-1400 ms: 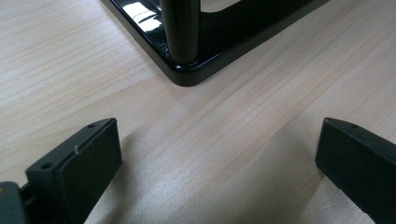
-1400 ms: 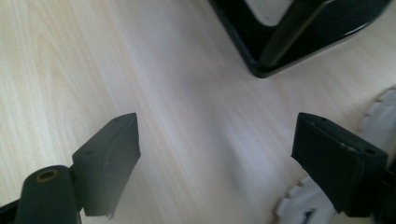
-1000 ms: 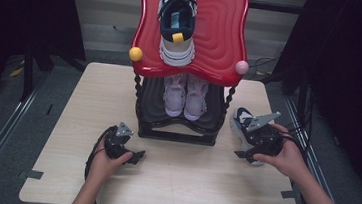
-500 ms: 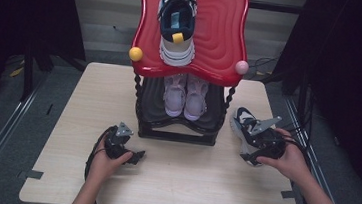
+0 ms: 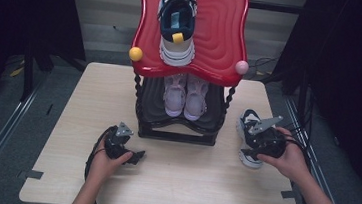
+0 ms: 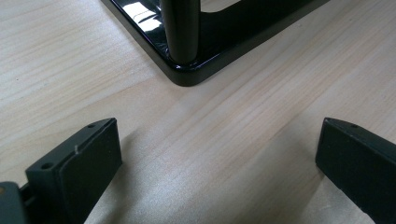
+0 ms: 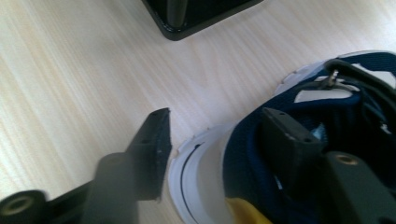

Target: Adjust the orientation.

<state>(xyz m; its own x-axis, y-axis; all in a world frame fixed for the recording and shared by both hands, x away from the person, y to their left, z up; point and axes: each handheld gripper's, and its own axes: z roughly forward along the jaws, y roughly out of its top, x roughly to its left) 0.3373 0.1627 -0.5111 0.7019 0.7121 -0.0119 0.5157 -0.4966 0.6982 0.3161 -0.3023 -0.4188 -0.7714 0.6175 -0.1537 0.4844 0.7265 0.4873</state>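
Note:
A navy and white shoe (image 5: 247, 122) lies on the table right of the rack, and its heel (image 7: 201, 186) faces my right gripper. My right gripper (image 5: 251, 152) straddles the heel wall. One jaw is outside on the white rim and the other is inside on the navy lining (image 7: 212, 135). Its jaws have just been closing with the heel between them, and both pads now touch it. A matching shoe (image 5: 176, 21) sits on the rack's red top tray (image 5: 226, 31). My left gripper (image 5: 136, 156) rests on the table in front of the rack, open and empty (image 6: 215, 154).
A pale pink pair of shoes (image 5: 185, 95) stands on the black lower shelf. The rack's black base corner (image 6: 187, 74) is just ahead of the left jaws. A yellow knob (image 5: 135, 54) and a pink knob (image 5: 241, 67) stick out from the tray. The table edge is near the right hand.
My right gripper has shifted slightly toward the shoe's heel and its jaws have closed in on it. The left hand has stayed in place.

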